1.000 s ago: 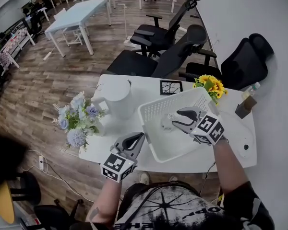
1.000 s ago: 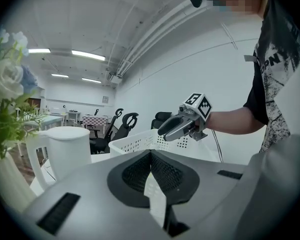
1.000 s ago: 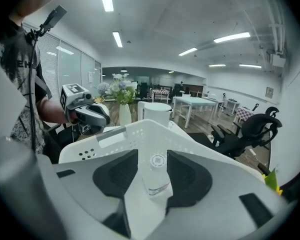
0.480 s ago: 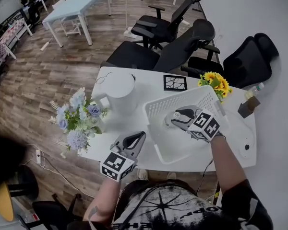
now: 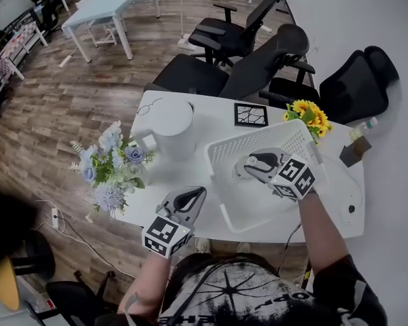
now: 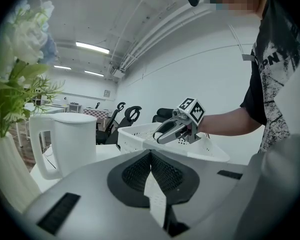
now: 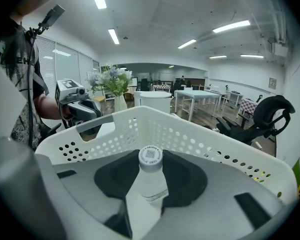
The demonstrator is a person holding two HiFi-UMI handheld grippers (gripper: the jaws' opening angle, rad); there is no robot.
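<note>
— Bottle status?
— Clamped between my right gripper's jaws, cap pointing ahead, white basket walls all round. Gripped and inside; not let go.
— Left gripper?
— Jaws together, empty, basket ahead, kettle ahead-left.

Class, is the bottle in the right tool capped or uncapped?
Capped: a white cap tops the bottle clamped in the right tool.
</note>
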